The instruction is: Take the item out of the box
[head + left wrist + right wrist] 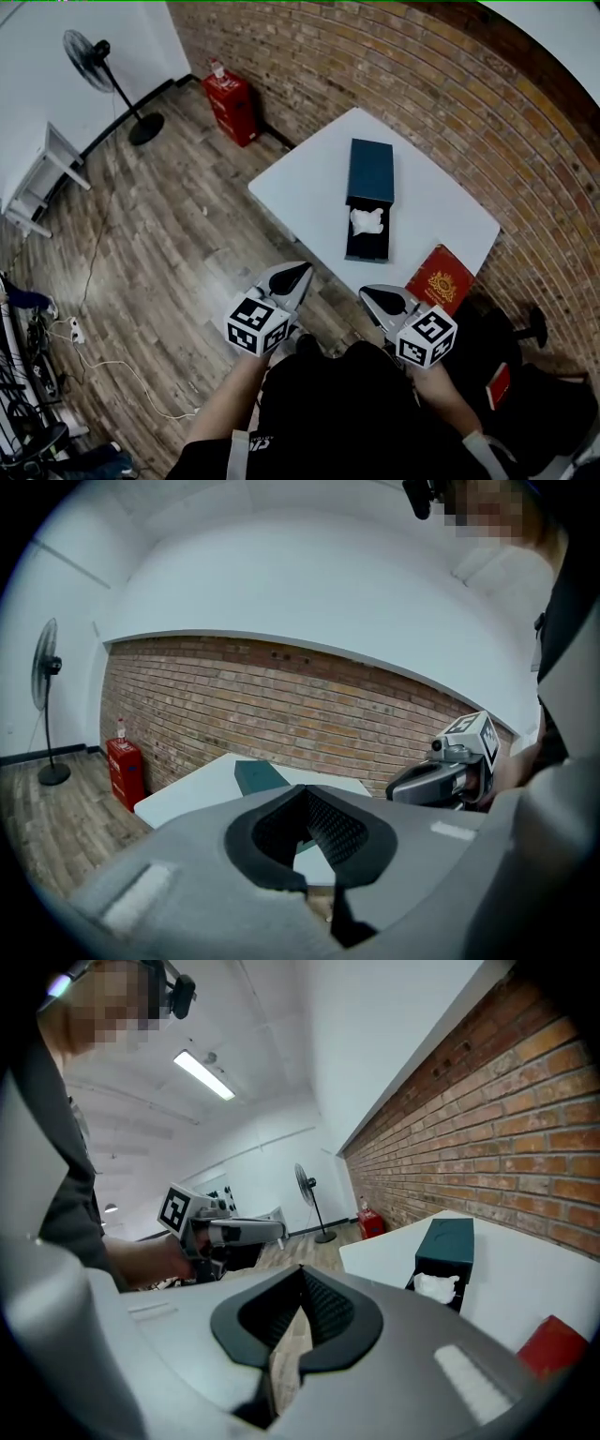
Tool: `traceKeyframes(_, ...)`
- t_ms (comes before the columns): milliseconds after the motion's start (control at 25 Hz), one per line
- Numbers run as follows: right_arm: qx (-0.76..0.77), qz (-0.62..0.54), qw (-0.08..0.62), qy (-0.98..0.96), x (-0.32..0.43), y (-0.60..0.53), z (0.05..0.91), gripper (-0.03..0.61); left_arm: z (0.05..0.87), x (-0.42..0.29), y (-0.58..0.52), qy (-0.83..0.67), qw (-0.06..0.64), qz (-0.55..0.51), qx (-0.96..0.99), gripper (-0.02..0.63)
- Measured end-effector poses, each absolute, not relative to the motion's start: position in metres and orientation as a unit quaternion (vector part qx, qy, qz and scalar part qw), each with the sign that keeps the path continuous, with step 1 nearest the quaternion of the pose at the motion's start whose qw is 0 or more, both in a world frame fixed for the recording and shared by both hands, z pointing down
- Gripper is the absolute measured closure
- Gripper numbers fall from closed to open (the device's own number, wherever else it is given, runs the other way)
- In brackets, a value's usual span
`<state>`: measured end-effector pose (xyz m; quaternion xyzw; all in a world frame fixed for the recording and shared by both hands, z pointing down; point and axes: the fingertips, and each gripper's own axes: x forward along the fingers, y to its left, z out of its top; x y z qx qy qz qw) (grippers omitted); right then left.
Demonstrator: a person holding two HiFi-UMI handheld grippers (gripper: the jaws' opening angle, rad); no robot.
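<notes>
A dark teal box (369, 199) lies open in the middle of the white table (300, 192), its lid folded back toward the wall. A crumpled white item (367, 221) rests in the box's near half. Both grippers hover off the table's near edge, short of the box. My left gripper (300, 271) is shut and empty, and my right gripper (368, 293) is shut and empty too. The right gripper view shows the box (447, 1239) with the white item (434, 1285) ahead on the right. In the left gripper view only the teal lid (258, 775) shows above the jaws.
A red booklet-like object (439, 278) lies on the table's near right corner. A brick wall (450, 103) runs behind the table. A red cabinet (231, 105) and a standing fan (94, 52) are on the wooden floor at left. Cables (84, 352) trail there.
</notes>
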<state>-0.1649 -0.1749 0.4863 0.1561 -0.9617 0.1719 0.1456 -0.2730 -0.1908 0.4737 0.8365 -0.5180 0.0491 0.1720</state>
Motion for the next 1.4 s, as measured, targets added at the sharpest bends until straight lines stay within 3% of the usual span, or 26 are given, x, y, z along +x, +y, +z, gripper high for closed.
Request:
traceKeyframes(480, 0.229, 0.179, 0.124, -0.949, -0.138, -0.245, 0.484, 0.578, 0.477, -0.243, -0.255, -0.462, 0.179, 0.066, 0.866, 0.609)
traceKeyframes(1120, 0.225, 0.233, 0.123, -0.938, -0.092, -0.333, 0.526, 0.578, 0.540, -0.173, -0.357, -0.394, 0.140, 0.260, 0.870, 0.607)
traceKeyframes(1200, 0.239, 0.238, 0.133, -0.932, -0.087, -0.346, 0.533, 0.578, 0.548, -0.167, -0.373, -0.384, 0.143, 0.260, 0.874, 0.563)
traceKeyframes(1400, 0.273, 0.256, 0.134, -0.917, -0.082, -0.366, 0.539, 0.578, 0.577, -0.153, -0.392, -0.336, 0.146, 0.280, 0.887, 0.546)
